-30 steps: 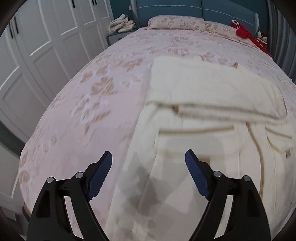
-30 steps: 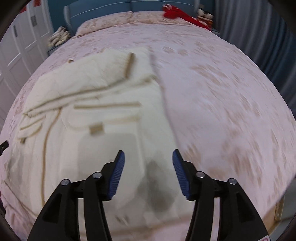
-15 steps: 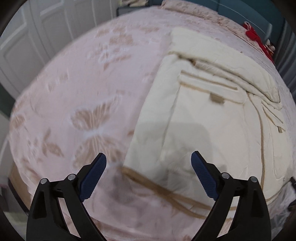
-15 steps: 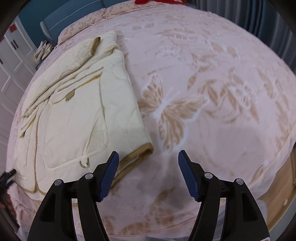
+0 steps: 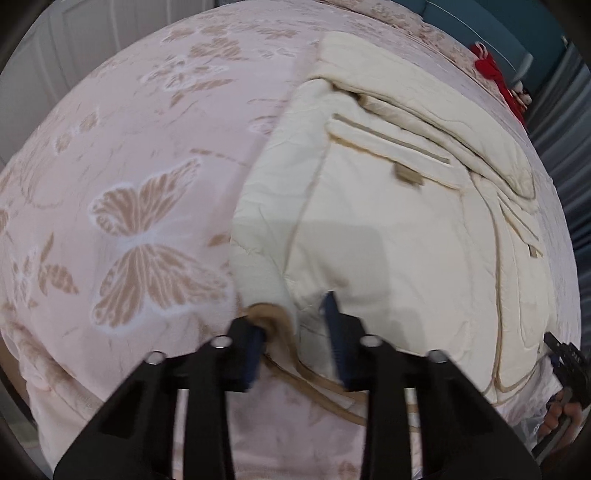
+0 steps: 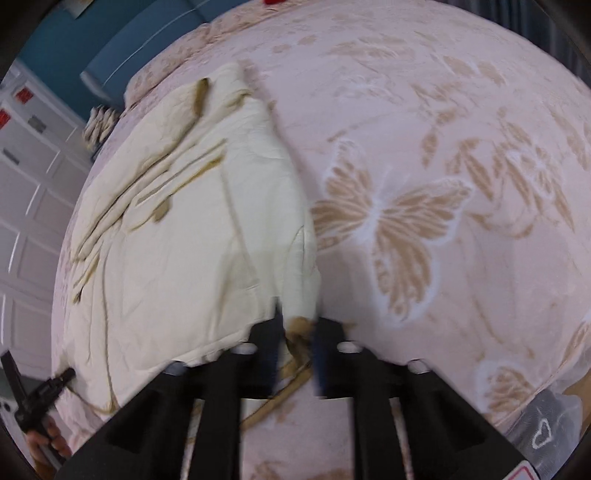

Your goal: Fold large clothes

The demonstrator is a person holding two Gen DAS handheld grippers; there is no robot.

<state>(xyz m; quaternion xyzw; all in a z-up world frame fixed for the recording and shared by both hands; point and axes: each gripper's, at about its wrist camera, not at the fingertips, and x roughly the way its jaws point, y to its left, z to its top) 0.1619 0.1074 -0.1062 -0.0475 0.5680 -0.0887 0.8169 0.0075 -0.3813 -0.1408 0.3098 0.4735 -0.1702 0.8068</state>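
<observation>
A cream quilted jacket [image 5: 388, 206] with tan trim lies flat on the pink butterfly bedspread [image 5: 140, 166], its sleeves folded across the far part. It also shows in the right wrist view [image 6: 184, 240]. My left gripper [image 5: 293, 332] straddles the jacket's near left hem corner, jaws partly closed around the tan trim. My right gripper [image 6: 295, 339] is closed down on the near right hem corner, with the tan trim bunched between its fingers.
The bedspread [image 6: 424, 184] slopes off at the near bed edge. White wardrobe doors [image 6: 26, 192] stand at the left. A red item [image 5: 495, 74] lies by the blue headboard [image 5: 480, 22]. Each view shows the other gripper at the frame edge.
Both grippers dropped to the jacket's near hem and narrowed their jaws. The left went onto the left corner, the right closed on the right corner.
</observation>
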